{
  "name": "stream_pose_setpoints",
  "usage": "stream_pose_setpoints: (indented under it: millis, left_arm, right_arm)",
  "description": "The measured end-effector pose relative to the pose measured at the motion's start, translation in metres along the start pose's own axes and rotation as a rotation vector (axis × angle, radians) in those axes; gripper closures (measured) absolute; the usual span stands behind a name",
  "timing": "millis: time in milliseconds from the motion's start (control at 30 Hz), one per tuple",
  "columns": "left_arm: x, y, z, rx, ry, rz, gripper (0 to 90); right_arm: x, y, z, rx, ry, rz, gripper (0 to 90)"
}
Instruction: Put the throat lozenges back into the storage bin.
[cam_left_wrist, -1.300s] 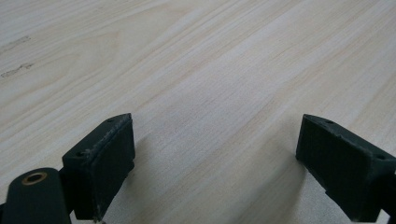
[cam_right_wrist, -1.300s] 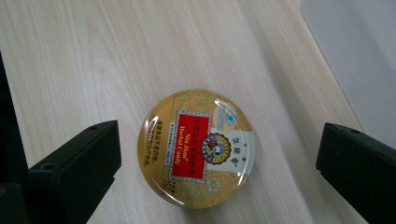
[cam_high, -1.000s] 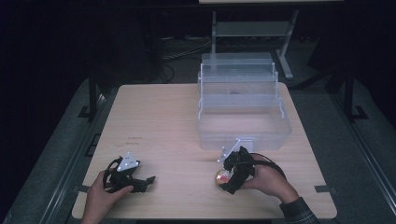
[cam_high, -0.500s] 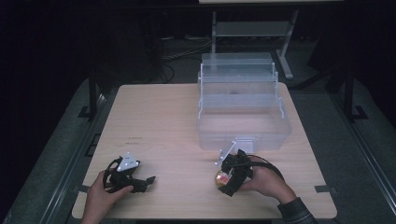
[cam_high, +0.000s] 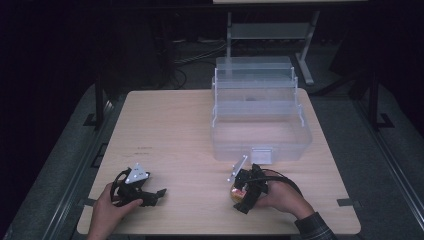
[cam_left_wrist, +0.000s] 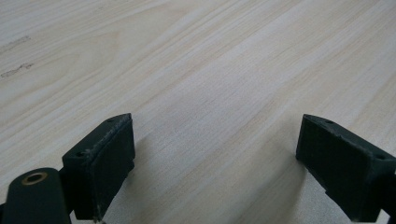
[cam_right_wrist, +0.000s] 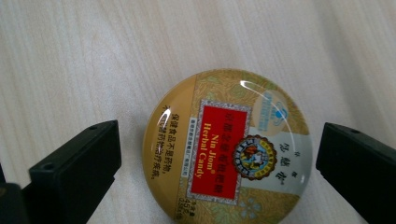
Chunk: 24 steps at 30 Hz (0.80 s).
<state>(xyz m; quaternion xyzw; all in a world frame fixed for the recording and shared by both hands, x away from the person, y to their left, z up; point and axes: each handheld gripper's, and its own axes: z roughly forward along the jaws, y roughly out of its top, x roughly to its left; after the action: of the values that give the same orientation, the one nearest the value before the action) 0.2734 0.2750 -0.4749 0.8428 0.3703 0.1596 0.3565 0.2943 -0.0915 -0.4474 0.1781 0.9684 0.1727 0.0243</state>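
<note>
Round herbal candy tin (cam_right_wrist: 227, 148) lies flat, lid up, on the wooden table (cam_high: 170, 125) near the front edge, right of centre. Right gripper (cam_high: 243, 192) points down over it; the jaws have just been closing, the tin sits between them, pads apart from its rim on both sides. Left gripper (cam_high: 150, 196) rests near the front-left corner, jaws wide apart over bare wood. Clear plastic tiered toolbox (cam_high: 260, 122), opened out, stands at the back-right of the table.

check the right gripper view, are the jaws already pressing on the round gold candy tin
No, the round gold candy tin lies flat on the wooden table, with a gap at each jaw.
</note>
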Motion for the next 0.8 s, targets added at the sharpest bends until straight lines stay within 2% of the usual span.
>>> stream_pose_setpoints:
  millis: [233,367,800]
  left_arm:
    - [0.0000,0.0000,0.0000,0.000,0.000,0.000,10.7]
    - [0.0000,0.0000,0.0000,0.000,0.000,0.000,10.7]
    - [0.0000,0.0000,0.0000,0.000,0.000,0.000,10.7]
  right_arm:
    - [0.0005,-0.0005,-0.0004,0.008,-0.012,0.009,6.8]
    - [0.0006,-0.0007,-0.0020,0.003,-0.014,0.001,13.0]
    - [-0.0001,-0.0017,-0.0027,0.010,-0.015,0.014,19.1]
